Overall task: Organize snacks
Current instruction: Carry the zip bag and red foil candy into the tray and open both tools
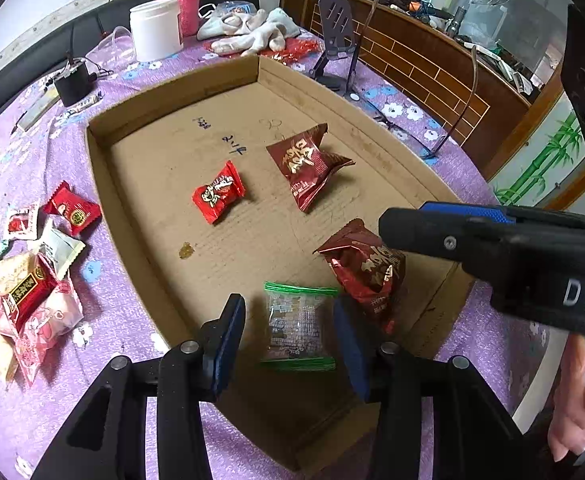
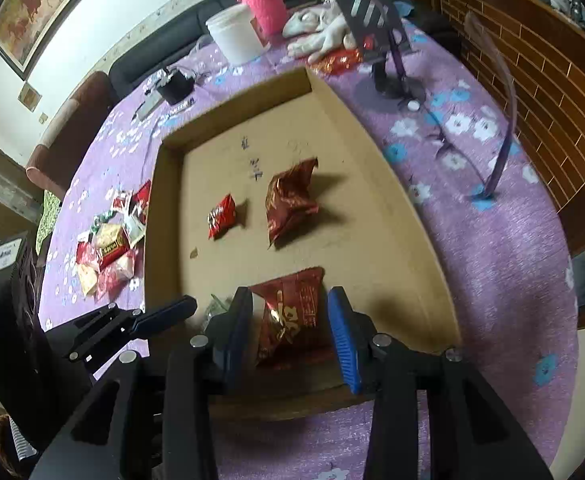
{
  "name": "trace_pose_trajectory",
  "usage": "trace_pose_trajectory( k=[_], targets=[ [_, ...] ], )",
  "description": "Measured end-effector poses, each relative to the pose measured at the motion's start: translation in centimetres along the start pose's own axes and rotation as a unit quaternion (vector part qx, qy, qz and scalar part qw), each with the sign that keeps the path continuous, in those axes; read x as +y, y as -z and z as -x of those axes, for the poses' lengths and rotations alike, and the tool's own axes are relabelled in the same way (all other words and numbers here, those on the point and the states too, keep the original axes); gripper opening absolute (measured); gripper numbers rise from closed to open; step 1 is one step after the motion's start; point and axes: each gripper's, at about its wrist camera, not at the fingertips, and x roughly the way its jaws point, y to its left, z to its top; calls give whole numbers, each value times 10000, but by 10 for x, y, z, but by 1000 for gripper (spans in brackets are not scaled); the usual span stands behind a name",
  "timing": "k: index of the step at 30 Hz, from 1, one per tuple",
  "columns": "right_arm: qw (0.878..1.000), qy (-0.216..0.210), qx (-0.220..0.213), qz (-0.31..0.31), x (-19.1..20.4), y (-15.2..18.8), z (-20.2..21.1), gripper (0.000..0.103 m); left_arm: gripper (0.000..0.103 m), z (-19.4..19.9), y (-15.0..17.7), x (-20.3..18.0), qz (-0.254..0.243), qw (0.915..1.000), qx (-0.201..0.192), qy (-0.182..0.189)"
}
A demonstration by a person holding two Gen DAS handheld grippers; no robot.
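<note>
Left claw (image 1: 288,344) released, pads astride green packet (image 1: 298,326) lying flat in tray (image 1: 172,92), not pressing; right claw (image 2: 290,336) likewise slack around maroon bag (image 2: 292,312), bag resting on tray floor; both look like drop-offs; two more snacks mid-tray; unsorted pile (image 1: 32,284) waits on surface (image 1: 112,360) left of tray.

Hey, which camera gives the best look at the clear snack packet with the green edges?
The left wrist view: the green-edged packet lies whole on the cardboard tray between the left gripper pads, untouched. The right wrist view shows only a blurred sliver of it.
</note>
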Motion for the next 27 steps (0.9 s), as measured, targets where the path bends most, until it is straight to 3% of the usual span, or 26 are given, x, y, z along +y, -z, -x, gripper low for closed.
trace_pose_trajectory(
  k=[9,17,27],
  targets=[
    [9999,-24,-131,-36,4,4,10,38,48,17,2,-1,-45,9998,-167,-33],
    [9998,-46,-208,-48,18,4,12,38,48,49,8,11,-11,9984,-568,46],
    [9991,-177,-250,300,63,2,8,38,48,80,22,58,577,9943,-885,-131]
  ],
)
